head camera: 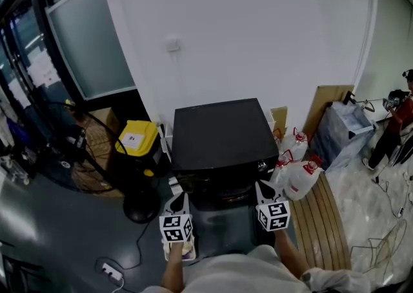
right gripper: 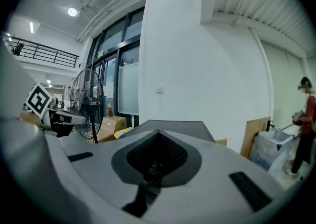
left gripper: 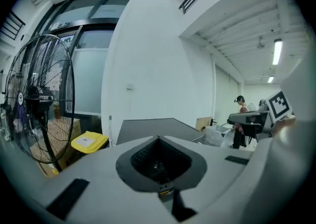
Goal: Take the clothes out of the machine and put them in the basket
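Black machine (head camera: 222, 133) sits centre against the far white wall, just beyond both grippers. L gripper (head camera: 179, 200): jaws together, nothing btwn them. R gripper (head camera: 263, 188): same, pinched closed, empty. Both sit side by side at the machine's near face. Yellow bin (head camera: 137, 138) is left of the machine, white jugs (head camera: 298, 169) right.

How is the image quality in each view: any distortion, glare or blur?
Head view: wide-angle lens bends the white wall; the dark grey floor is dim. Left gripper view: fisheye, black corners, left gripper's grey tongs soft. Right gripper view: same fisheye; round ceiling lamp glares.
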Motion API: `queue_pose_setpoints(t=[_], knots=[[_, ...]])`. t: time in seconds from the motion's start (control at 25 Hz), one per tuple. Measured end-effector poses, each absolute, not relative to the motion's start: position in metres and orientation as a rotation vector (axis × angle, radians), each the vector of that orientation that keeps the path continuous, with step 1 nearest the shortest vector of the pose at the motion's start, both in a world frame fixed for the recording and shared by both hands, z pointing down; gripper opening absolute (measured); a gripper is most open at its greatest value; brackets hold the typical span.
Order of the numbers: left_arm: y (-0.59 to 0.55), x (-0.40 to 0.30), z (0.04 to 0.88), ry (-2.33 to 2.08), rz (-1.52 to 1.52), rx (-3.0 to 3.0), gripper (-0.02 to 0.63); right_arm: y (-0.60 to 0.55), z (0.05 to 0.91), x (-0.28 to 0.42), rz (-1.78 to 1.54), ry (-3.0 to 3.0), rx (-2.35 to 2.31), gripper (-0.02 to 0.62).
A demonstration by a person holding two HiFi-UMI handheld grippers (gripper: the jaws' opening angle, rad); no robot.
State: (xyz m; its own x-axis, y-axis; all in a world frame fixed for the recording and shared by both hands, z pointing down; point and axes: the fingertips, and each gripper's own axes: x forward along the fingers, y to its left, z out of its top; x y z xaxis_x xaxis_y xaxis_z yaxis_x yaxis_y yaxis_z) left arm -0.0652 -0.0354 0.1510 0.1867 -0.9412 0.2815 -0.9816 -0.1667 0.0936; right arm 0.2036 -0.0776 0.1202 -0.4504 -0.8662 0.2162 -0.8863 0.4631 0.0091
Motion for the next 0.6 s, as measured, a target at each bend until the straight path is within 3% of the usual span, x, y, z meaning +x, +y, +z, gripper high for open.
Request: queue_pose_setpoints(t=[0.6], knots=[[-0.042, -0.055, 0.163, -1.816, 0.245, 2.211, 0.018, -0.087, 0.126, 0.191, 0.167, -2.531, 1.480, 0.023]])
